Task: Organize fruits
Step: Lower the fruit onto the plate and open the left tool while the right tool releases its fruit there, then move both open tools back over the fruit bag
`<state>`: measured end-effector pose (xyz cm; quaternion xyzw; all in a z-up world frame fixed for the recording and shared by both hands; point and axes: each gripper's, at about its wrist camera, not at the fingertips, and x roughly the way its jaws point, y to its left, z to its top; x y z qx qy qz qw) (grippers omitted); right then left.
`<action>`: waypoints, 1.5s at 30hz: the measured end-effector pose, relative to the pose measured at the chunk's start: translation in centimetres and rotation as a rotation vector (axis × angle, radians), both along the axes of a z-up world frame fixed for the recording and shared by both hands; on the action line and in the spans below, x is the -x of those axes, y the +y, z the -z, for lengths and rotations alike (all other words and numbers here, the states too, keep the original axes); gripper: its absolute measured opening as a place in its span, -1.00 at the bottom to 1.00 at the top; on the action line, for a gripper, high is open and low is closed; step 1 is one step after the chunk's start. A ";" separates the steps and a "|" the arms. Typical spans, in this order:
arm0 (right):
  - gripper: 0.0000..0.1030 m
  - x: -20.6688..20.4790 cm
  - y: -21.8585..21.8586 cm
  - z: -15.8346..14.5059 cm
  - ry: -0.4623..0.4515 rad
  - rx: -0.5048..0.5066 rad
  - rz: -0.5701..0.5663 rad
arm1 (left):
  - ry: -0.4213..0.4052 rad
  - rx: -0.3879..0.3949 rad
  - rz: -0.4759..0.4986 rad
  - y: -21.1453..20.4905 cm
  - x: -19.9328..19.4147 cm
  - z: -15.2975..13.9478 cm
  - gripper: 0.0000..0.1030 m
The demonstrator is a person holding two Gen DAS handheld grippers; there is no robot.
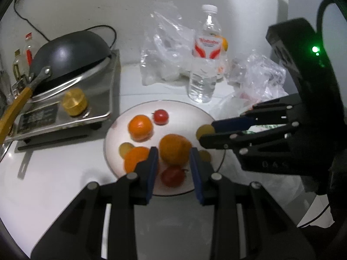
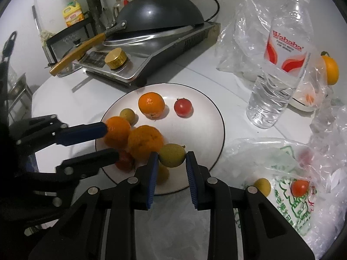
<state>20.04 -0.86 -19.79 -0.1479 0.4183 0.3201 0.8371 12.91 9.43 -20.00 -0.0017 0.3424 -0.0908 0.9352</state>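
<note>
Above a plate (image 2: 206, 112) on the white table (image 2: 184, 73), wall (image 1: 130, 0) beyond: right gripper (image 2: 172, 154) squeezing a little yellow fruit (image 2: 171, 159); left gripper (image 1: 173, 150) barely open, empty.

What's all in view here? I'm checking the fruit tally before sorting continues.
plate: one, white with dark rim, table middle
oranges: four, orange; three on plate, one behind bottle
tomatoes: three, red; two on plate, one in the printed bag
small fruits: four, yellow-green; two lying on plate, one gripped, one on table by the printed bag
bottle: one, clear, right of plate
bags: several, clear, one printed green; right side
wok: one, dark, on stove
stove: one, silver, behind plate
carton: one, yellow, back left
table: one, white
left gripper: black, over plate, holding nothing
right gripper: black, shut on a small fruit
</note>
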 end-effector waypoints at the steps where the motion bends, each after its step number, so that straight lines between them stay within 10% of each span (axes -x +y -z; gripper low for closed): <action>1: -0.46 -0.1 0.2 0.1 0.001 0.001 0.001 | -0.001 0.002 -0.011 0.3 0.1 0.0 -0.40; 12: -0.46 -1.0 1.0 0.5 0.027 0.031 0.019 | -0.018 0.026 -0.081 2.3 0.8 -0.3 -0.37; 19: -0.46 -0.3 0.8 0.2 0.019 0.027 0.021 | -0.038 0.036 -0.101 2.8 1.6 -0.8 -0.02; 45: -0.46 3.8 -5.5 -4.0 -0.062 -0.040 0.071 | -0.074 -0.008 -0.051 -2.8 3.2 -3.8 -0.01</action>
